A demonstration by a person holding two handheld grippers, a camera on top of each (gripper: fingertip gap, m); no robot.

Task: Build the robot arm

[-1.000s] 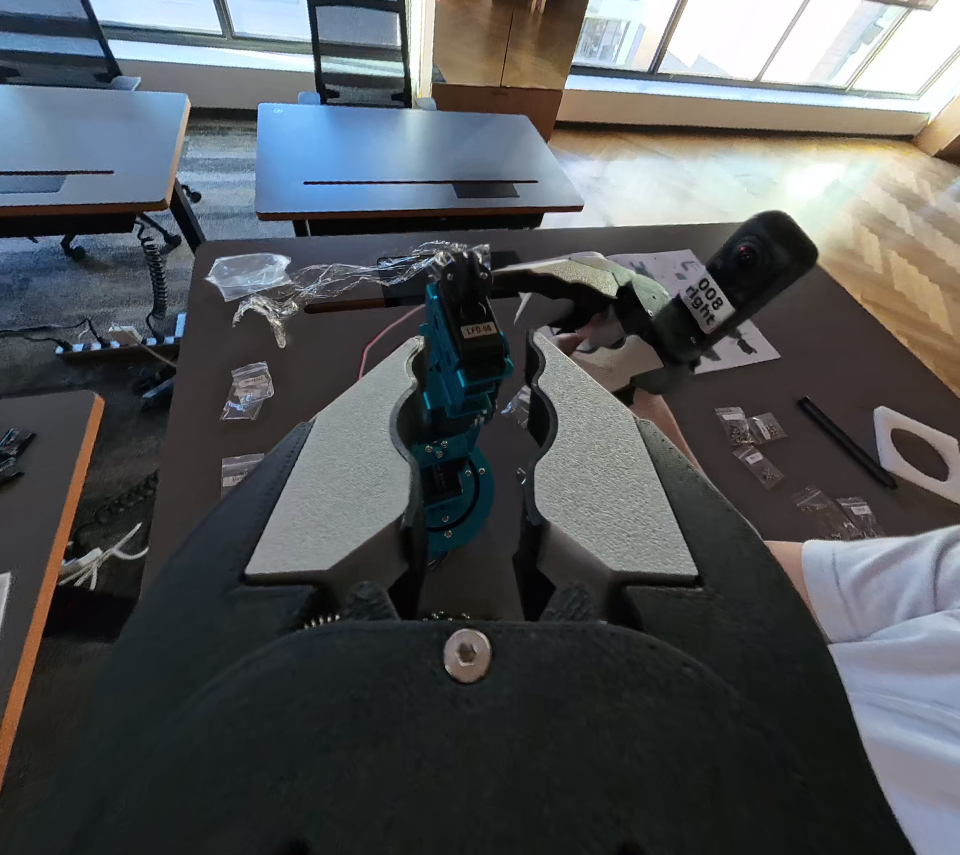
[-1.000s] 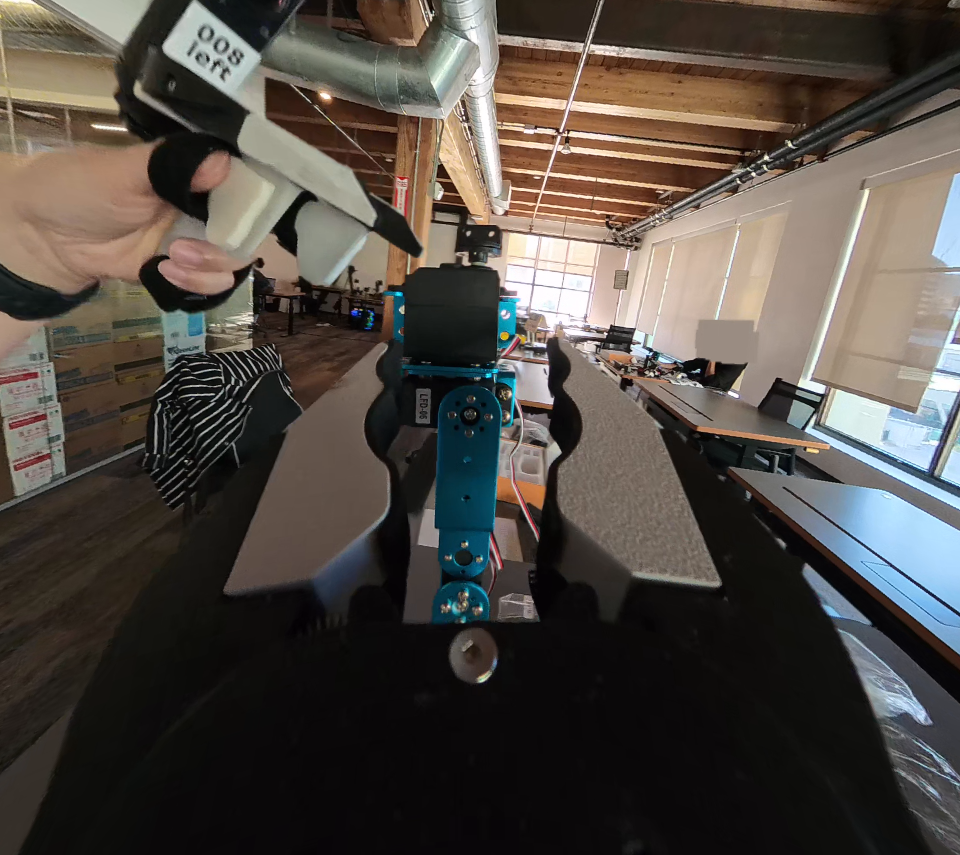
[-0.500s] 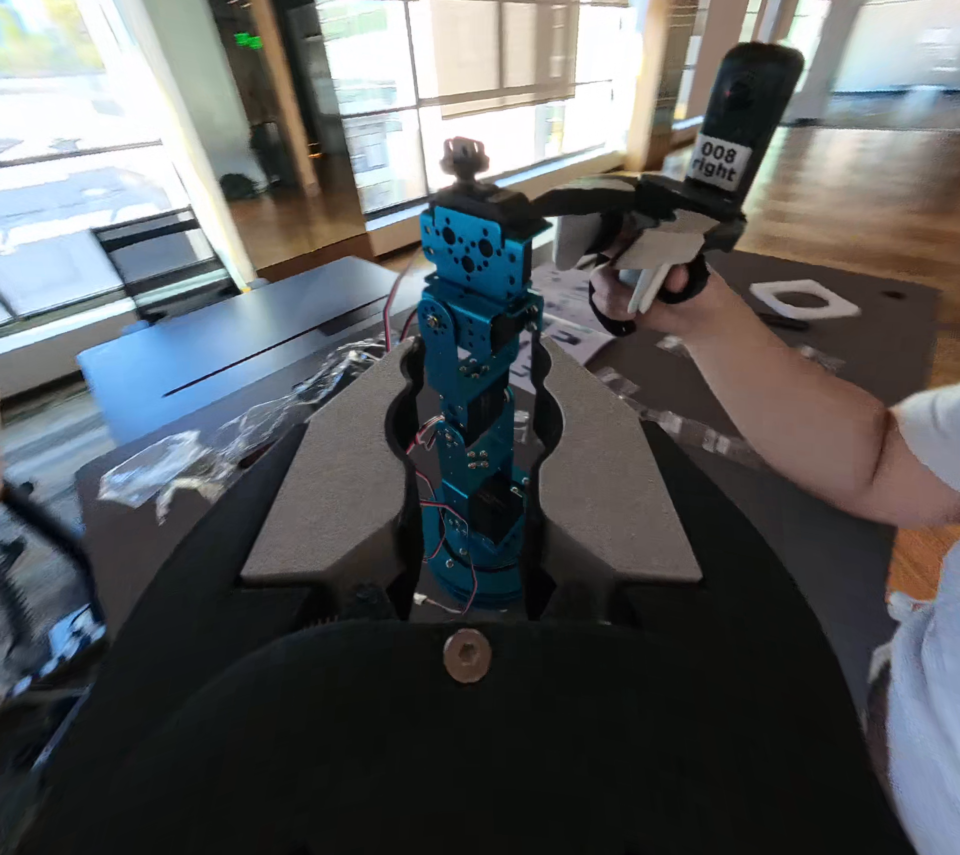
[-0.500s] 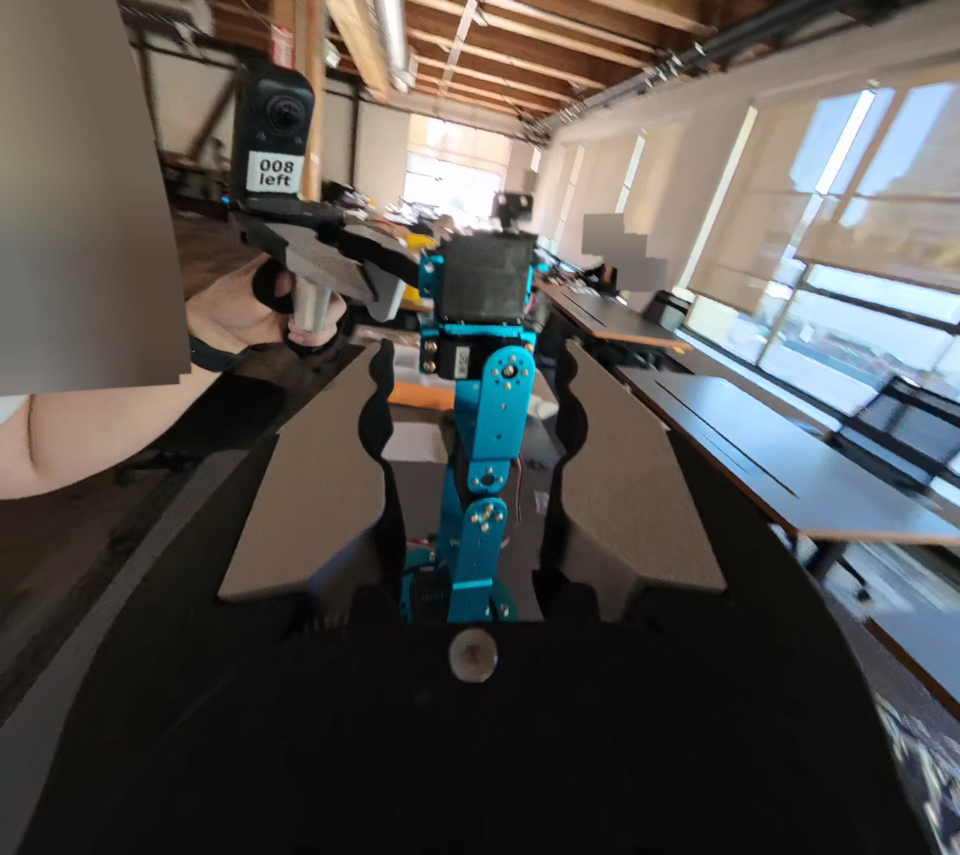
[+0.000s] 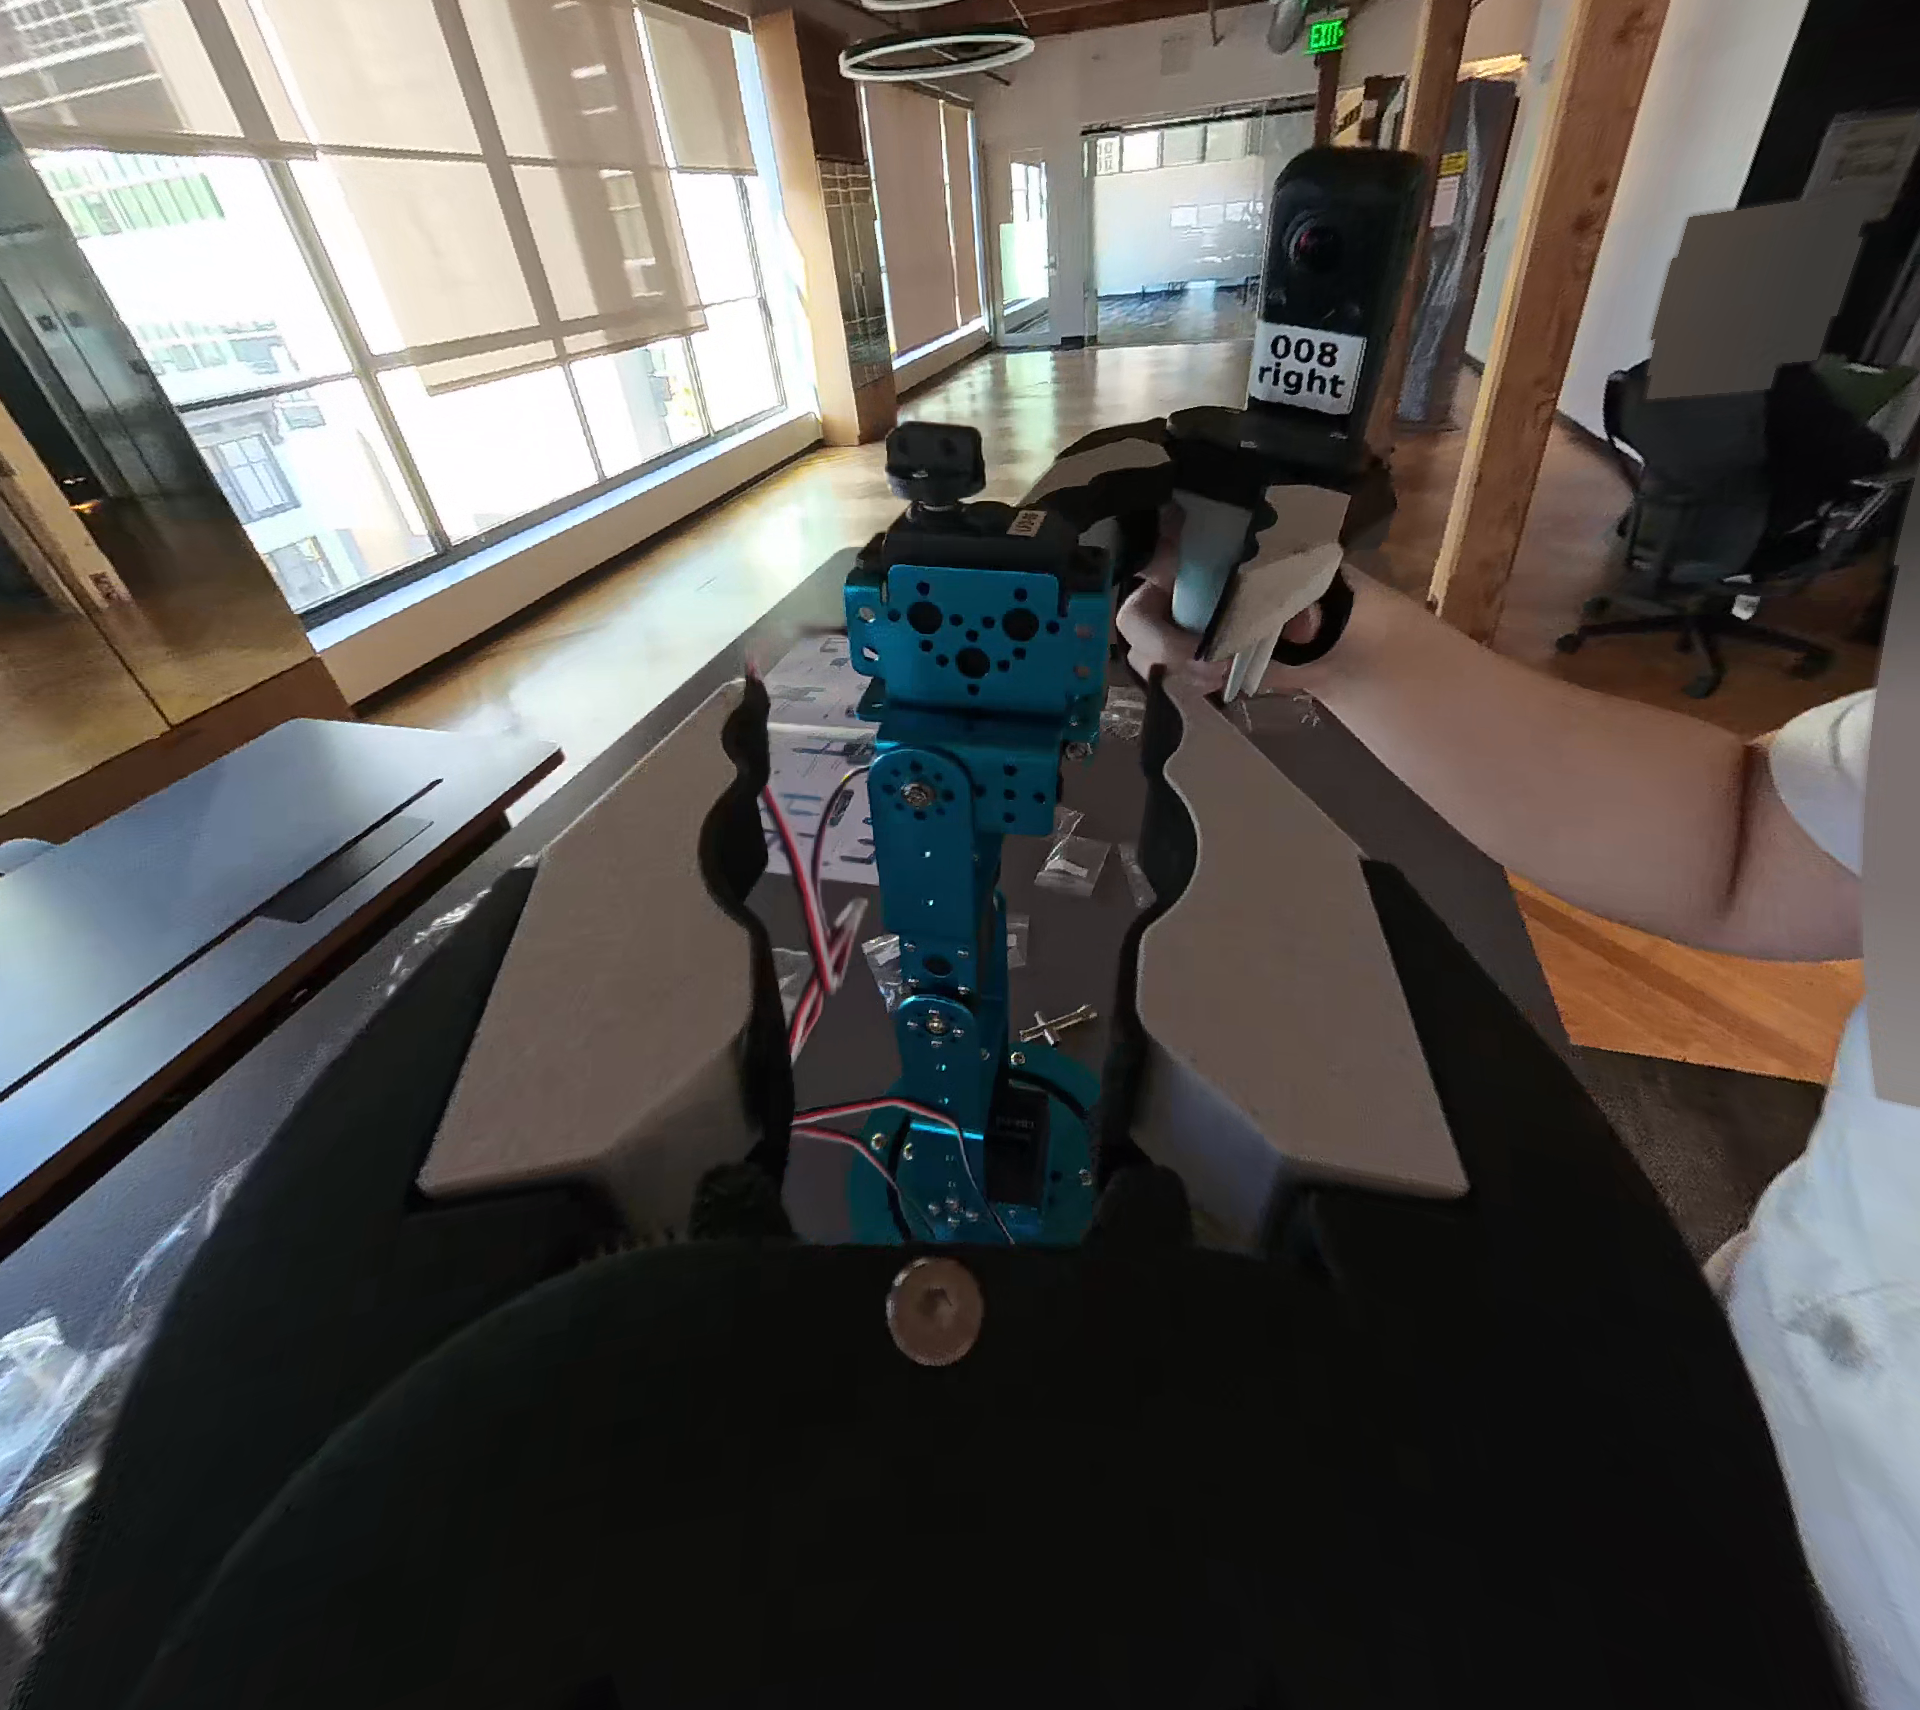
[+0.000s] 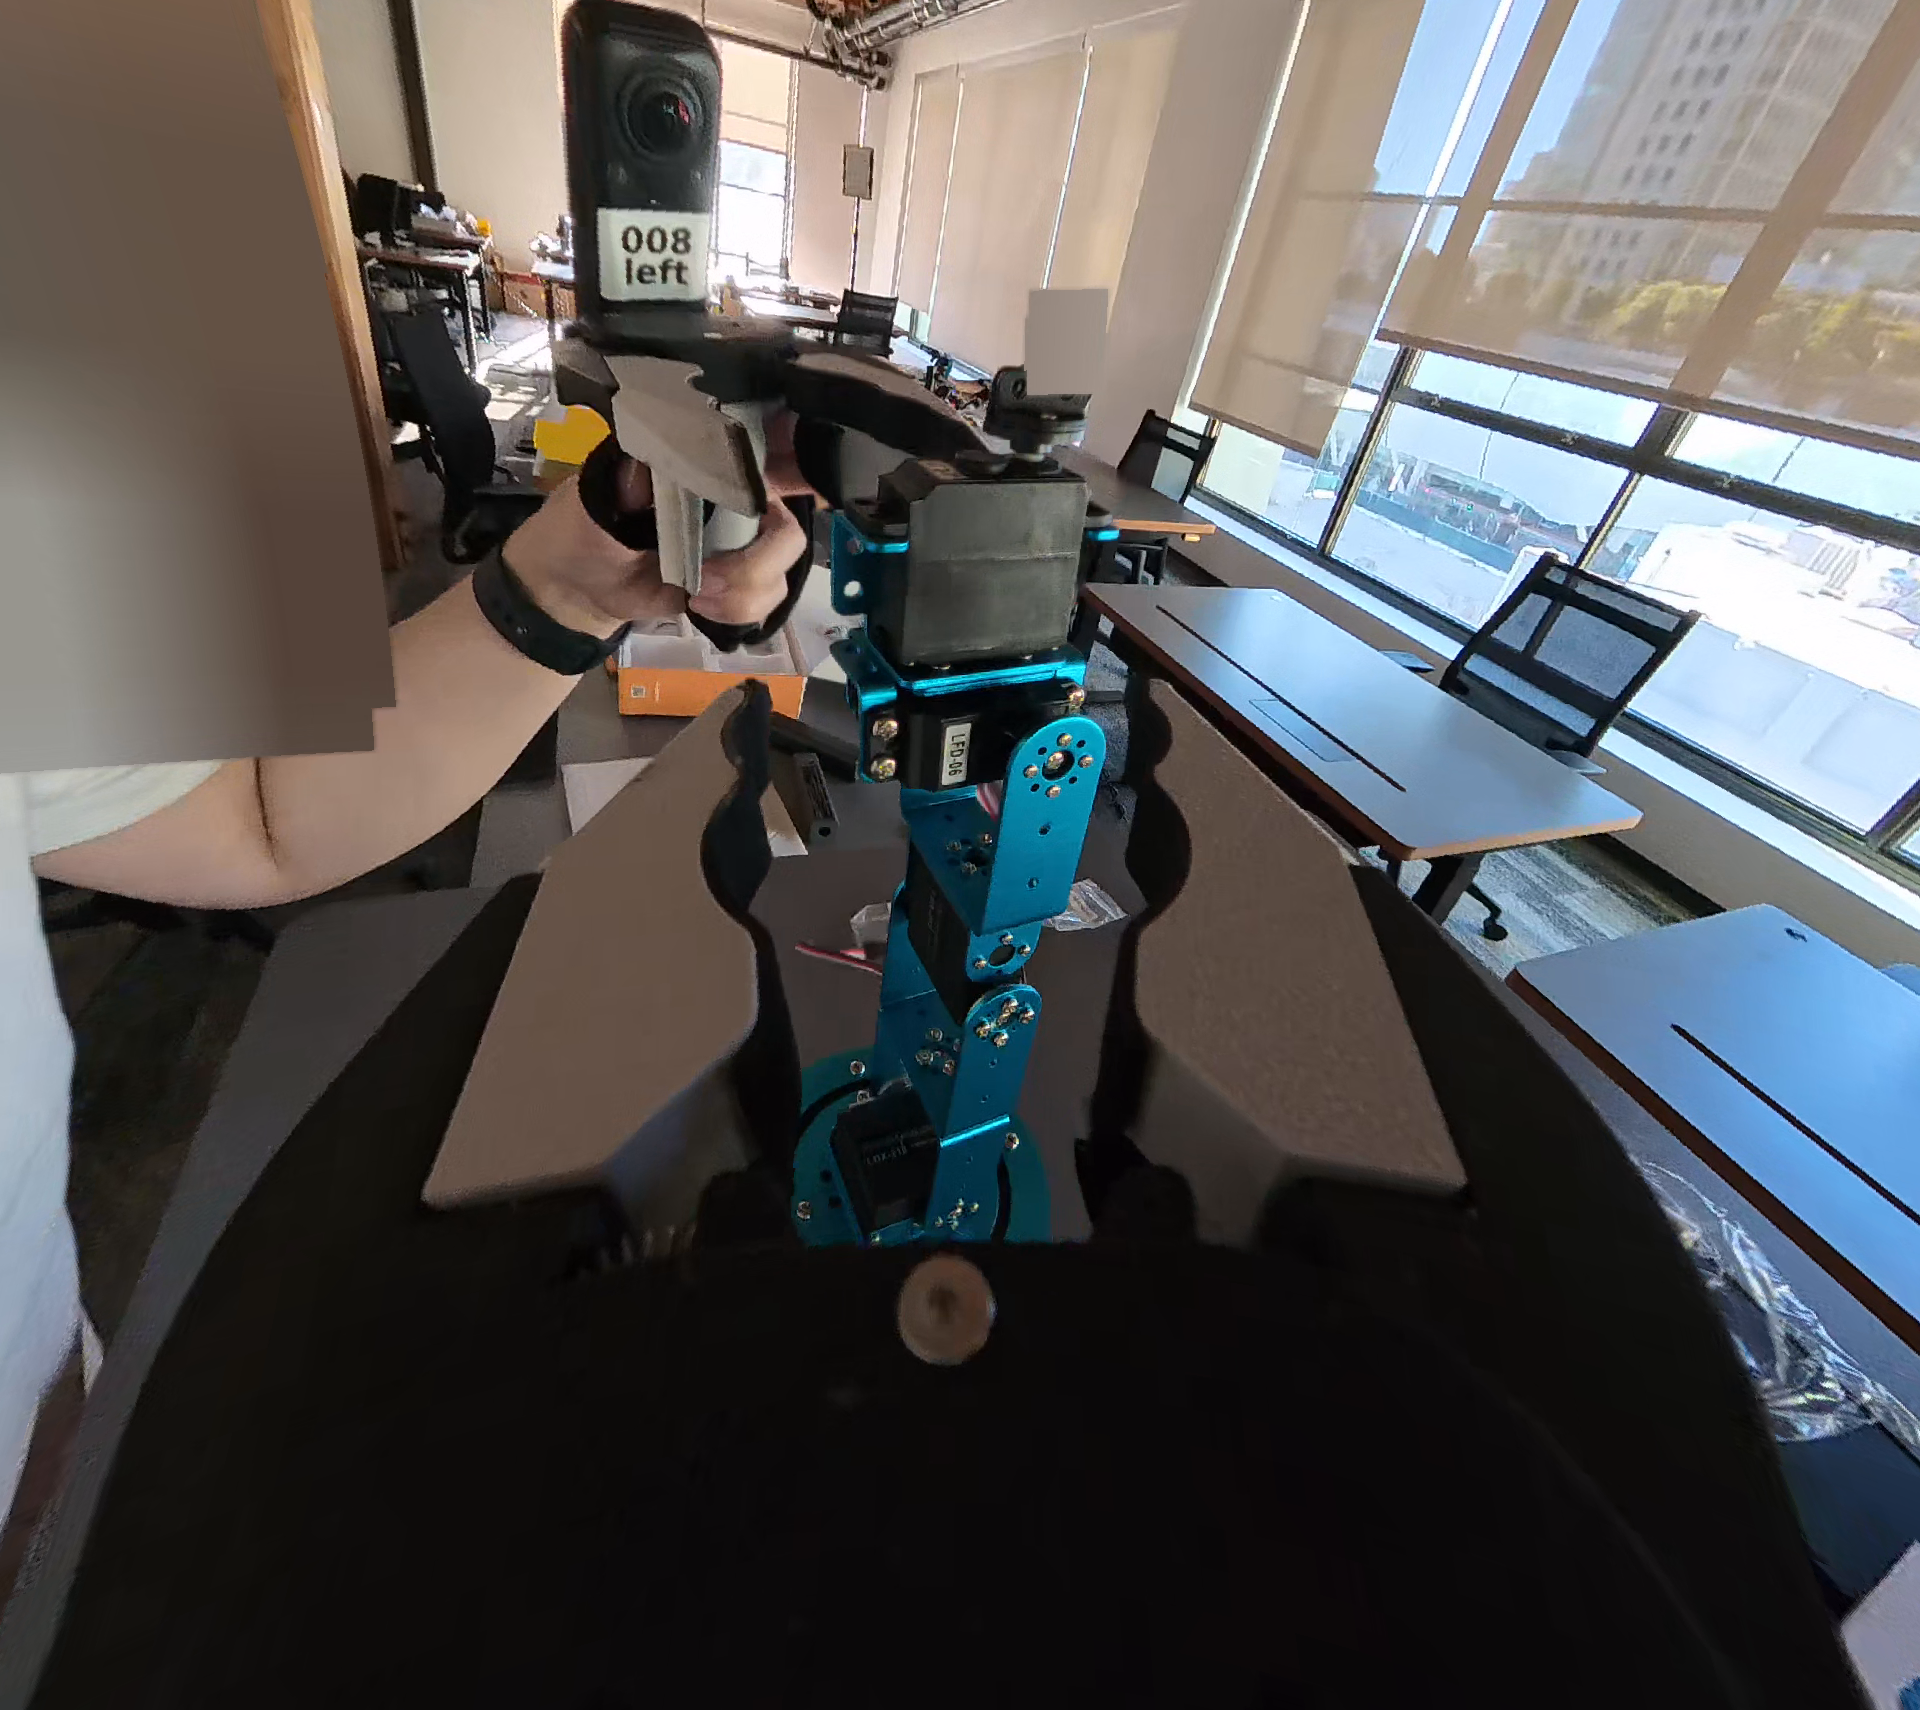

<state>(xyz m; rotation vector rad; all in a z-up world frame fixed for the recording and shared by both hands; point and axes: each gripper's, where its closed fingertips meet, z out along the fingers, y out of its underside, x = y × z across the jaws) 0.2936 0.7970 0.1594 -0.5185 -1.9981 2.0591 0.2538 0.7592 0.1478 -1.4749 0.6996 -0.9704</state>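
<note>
Blue metal arm point(image 5: 961, 839) (blk servos), upright.

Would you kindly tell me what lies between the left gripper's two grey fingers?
In the left wrist view, the upright blue metal robot arm stands between the left gripper fingers.

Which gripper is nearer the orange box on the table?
Left. In the right wrist view, the left gripper hangs above the orange box, on its side of the blue robot arm; the right gripper faces it from across that arm.
</note>
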